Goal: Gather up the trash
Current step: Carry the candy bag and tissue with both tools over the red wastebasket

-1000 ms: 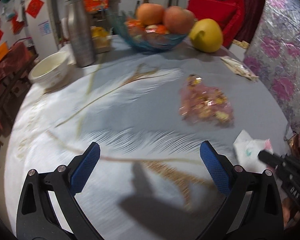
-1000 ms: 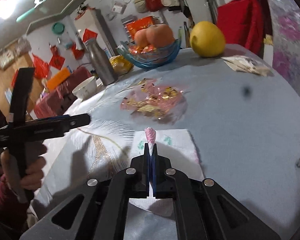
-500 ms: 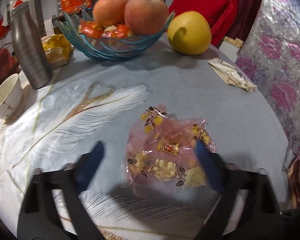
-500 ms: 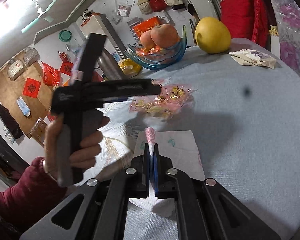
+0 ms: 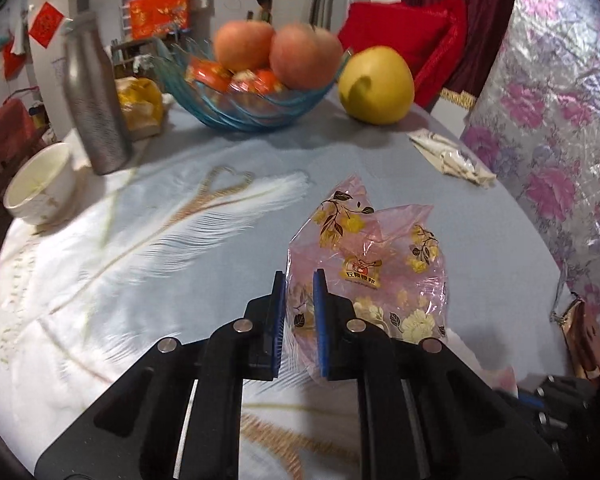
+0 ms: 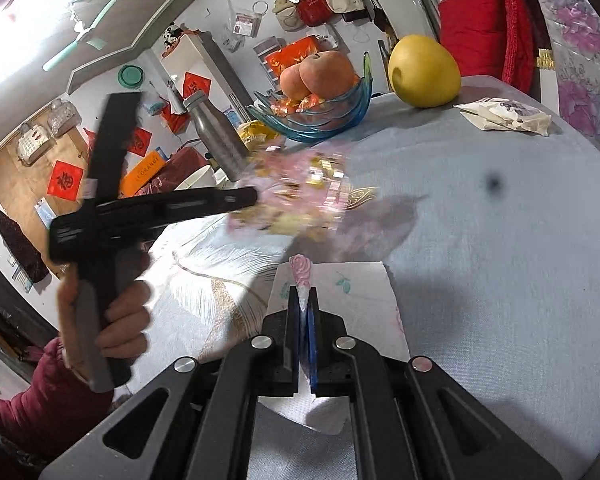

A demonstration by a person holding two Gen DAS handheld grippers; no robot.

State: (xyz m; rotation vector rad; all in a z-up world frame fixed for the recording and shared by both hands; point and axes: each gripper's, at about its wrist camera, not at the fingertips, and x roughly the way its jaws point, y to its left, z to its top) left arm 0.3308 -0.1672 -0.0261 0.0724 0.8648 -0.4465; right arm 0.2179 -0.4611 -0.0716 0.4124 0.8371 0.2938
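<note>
Left gripper (image 5: 299,300): clenched on the near edge of the pink floral wrapper (image 5: 376,276), which stands partly lifted off the tablecloth (image 5: 180,264) in the middle of the table. Right gripper (image 6: 305,300): clamped on a pinched fold of the white printed napkin (image 6: 352,292), which lies on the cloth at the near edge. Risks, as judged: thin film held only at its edge may slip out or tear when lifted; the napkin may drag or unfold; a crumpled white packet (image 5: 452,156) near the far right edge could be missed. Surface: round table under pale blue cloth with white and gold feather print. Also present: blue glass fruit bowl (image 5: 256,108), yellow pomelo (image 5: 376,86), steel bottle (image 5: 94,100), white bowl (image 5: 40,184). Room: cluttered, red decorations on walls, red cushion, hanging bags.
</note>
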